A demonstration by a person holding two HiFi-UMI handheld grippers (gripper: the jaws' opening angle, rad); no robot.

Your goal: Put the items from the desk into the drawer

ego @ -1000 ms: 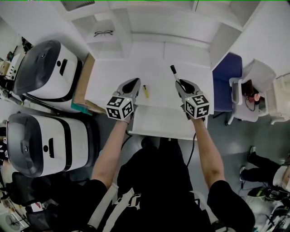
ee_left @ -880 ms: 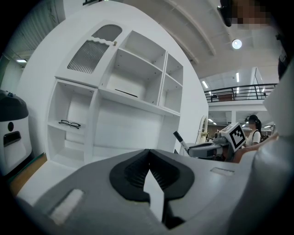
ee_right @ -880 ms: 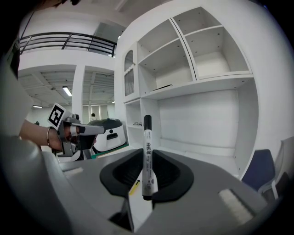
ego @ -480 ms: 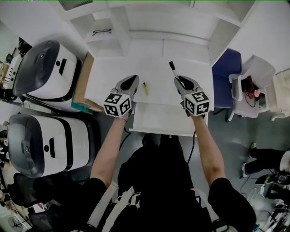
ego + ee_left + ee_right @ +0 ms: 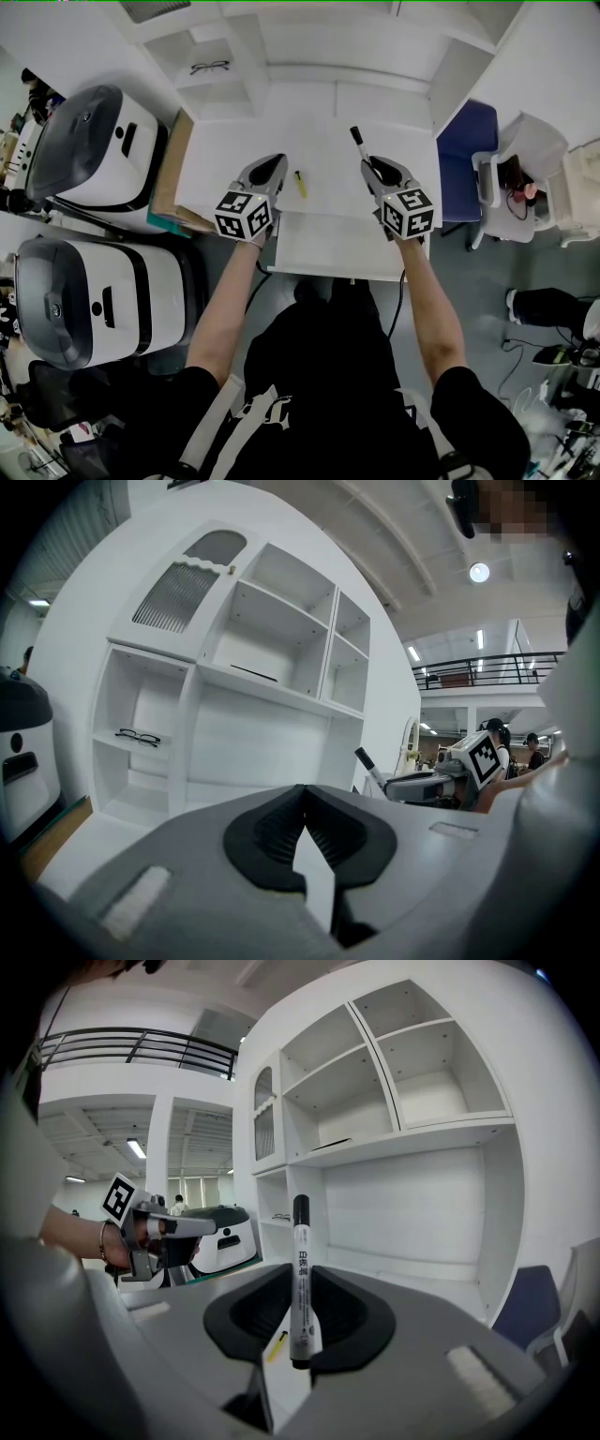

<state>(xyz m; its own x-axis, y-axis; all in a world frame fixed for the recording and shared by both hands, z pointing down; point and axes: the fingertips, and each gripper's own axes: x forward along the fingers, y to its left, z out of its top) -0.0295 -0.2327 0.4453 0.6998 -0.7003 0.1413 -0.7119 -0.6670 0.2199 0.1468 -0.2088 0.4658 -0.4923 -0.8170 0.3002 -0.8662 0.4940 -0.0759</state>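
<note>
1. My right gripper (image 5: 375,172) has its jaws closed part-way on a white marker (image 5: 301,1241) with a black cap. The pads pinch it near its lower end, so most of the barrel stands up above the jaws.
2. My left gripper (image 5: 302,797) has its jaws brought together at the tips with nothing between them. It hangs over the near left part of the table (image 5: 319,131).
3. The drawer (image 5: 323,248) is pulled out below the table's front edge, and what I can see of its inside looks bare. The marker is in the air, over the table's near right part just beyond the drawer, so I judge it is not yet over the opening.
4. Main risk: with such a low pinch on a smooth round barrel, the marker could swing or slide out if I tilt the hand sharply on the way to the drawer.
5. Second risk: if I let go too soon, it lands on the table or on the drawer's front rim. From there it could roll off towards the floor.
6. A small yellow item (image 5: 300,184) lies on the table just beside the left gripper's tips. A careless sweep from that hand could knock it away before I get to pick it up.
</note>
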